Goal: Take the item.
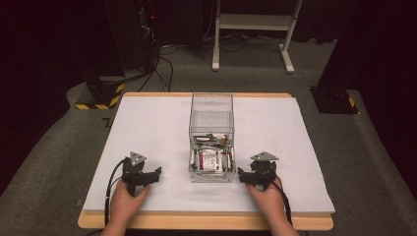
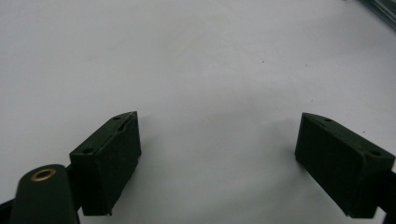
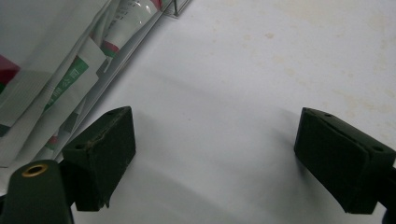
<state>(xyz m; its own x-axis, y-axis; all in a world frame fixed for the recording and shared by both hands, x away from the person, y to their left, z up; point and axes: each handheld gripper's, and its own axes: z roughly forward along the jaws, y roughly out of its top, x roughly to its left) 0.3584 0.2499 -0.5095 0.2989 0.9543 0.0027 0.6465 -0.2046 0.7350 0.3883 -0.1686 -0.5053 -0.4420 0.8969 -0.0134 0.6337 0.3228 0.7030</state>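
Note:
A clear plastic box [image 1: 211, 115] stands upright in the middle of the white table [image 1: 147, 128], with several white, red and green packets [image 1: 210, 158] lying in its lower part. My left gripper [image 1: 155, 173] rests on the table to the box's left, open, nothing between its jaws [image 2: 217, 154]. On the other side, close to the box's lower right corner, my right gripper [image 1: 241, 175] is open too. In the right gripper view [image 3: 215, 154] the packets [image 3: 56, 79] show through the box wall beside its left jaw.
The table's wooden front edge [image 1: 206, 222] runs just under both hands. Beyond the table lie grey carpet, a white frame's legs [image 1: 252, 29], cables and black stands with yellow-black striped bases [image 1: 101, 96].

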